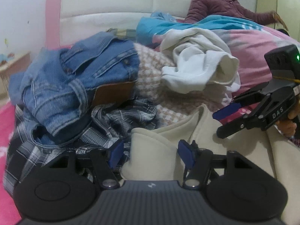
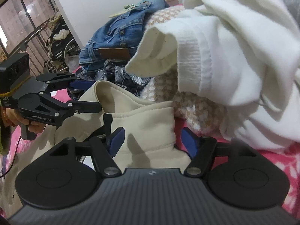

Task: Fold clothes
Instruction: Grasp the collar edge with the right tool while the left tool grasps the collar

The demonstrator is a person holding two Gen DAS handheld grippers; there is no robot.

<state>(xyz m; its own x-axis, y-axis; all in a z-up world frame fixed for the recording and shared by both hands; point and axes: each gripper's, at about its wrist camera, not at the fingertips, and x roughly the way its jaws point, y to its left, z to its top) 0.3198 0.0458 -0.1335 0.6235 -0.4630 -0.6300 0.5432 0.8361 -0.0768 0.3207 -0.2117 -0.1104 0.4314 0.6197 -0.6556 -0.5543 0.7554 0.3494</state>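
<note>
A cream garment lies on the bed in front of a heap of clothes. My left gripper straddles a raised fold of it. Plaid cloth still shows between the left pad and the fold, so the jaws are open. My right gripper straddles another fold, with a sliver of pink sheet showing beside its right pad; it is open too. Each gripper appears in the other's view: the right gripper at the far right, the left gripper at the left, by the garment's upturned edge.
The heap holds a denim jacket, a plaid shirt, a pink-and-white checked knit and a white sweatshirt. Behind it are a blue-and-pink quilt, a padded headboard and a seated person. A wheelchair stands by the window.
</note>
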